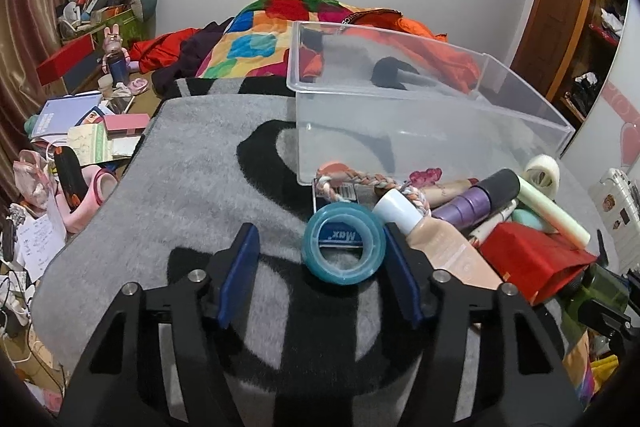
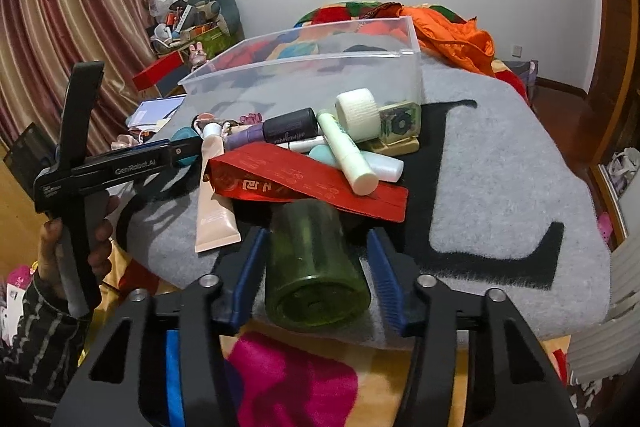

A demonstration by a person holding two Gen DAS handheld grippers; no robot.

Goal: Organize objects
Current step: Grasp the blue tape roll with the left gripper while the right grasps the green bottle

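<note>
Tape roll framed loosely by the left tool, still ungripped, green bottle bracketed by the right tool, contact unclear, clear bin set beyond.

Left gripper: black frame, blue ribbed pads, silver screws.
Right gripper: the same black, blue and silver.
Marking: white "GenRobot.AI" lettering along the left gripper's side.
Sleeve: dark, pale stripes, at 8 o'clock.

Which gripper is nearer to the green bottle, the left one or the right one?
Right. The right gripper has the green bottle lying between its fingers. The left gripper is further along the pile, around the blue tape roll, with the bottle off to its side.
</note>
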